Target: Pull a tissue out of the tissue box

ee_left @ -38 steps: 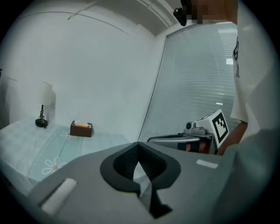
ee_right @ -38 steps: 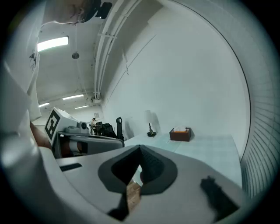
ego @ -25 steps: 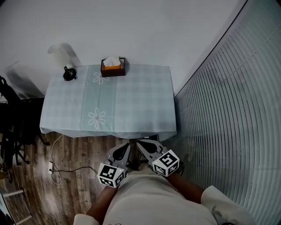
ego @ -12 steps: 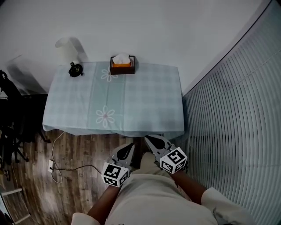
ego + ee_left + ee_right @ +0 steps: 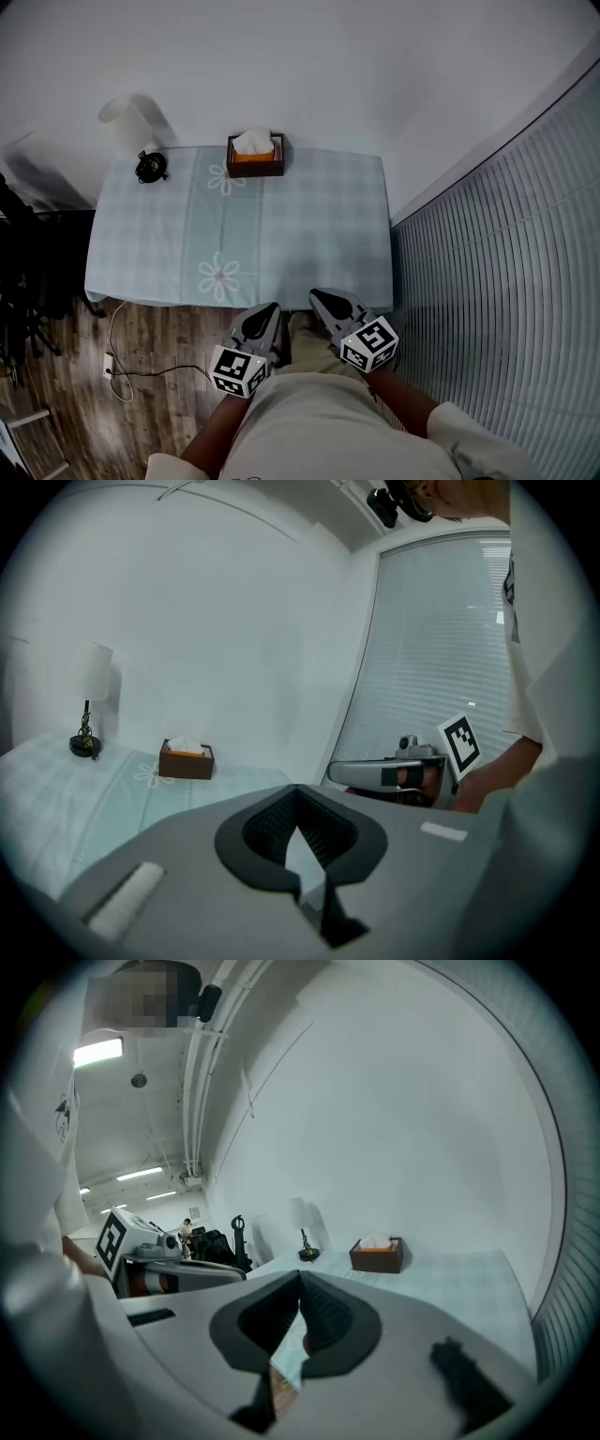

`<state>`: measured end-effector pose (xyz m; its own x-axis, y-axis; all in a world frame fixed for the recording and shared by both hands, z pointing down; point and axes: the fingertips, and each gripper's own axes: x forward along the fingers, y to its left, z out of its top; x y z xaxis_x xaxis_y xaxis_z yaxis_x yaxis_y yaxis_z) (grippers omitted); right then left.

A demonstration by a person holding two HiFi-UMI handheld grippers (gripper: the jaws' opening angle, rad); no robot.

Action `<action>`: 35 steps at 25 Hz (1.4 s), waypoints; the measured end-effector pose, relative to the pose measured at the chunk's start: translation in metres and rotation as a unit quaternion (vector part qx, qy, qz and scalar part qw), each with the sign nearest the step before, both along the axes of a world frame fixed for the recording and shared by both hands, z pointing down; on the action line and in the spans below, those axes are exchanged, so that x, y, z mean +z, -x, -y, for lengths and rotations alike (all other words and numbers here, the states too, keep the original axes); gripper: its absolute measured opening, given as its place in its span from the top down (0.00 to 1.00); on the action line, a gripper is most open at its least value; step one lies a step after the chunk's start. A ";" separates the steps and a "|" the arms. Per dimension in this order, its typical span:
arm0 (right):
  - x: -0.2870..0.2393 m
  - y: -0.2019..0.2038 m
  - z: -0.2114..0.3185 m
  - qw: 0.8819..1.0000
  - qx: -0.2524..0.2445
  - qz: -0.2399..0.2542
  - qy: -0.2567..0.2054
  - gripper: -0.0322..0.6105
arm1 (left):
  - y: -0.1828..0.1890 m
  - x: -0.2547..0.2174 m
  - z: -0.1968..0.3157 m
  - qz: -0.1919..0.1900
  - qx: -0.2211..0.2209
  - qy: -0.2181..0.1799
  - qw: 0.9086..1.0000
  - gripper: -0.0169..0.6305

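1. plainly, the left tool is closed: its jaws meet at the tips, and nothing is between them.
2. the right tool is closed as well, pads together and empty. it is held just beside the left one.
3. both tools sit at the near edge of the worktop, towards its near right corner, and touch nothing on it.
4. the tissue box stands at the far edge of the worktop, about midway along it and close to the wall. a white tissue sticks up out of its top. it is well apart from both tools.
5. a white lamp stands at the far left corner.
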<state>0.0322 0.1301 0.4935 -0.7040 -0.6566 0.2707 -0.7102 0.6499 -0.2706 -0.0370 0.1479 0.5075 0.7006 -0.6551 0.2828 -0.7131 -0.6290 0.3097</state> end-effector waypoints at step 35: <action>0.013 0.013 0.290 0.999 -0.029 -0.022 0.011 0.93 | 0.027 -0.005 0.273 0.034 -0.055 -0.008 0.998 0.96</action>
<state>0.0195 -0.1603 0.5065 -0.7274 -0.6090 0.3161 -0.6834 0.6844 -0.2541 -0.0641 -0.1254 0.5028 0.6037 -0.7322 0.3154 -0.7972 -0.5502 0.2485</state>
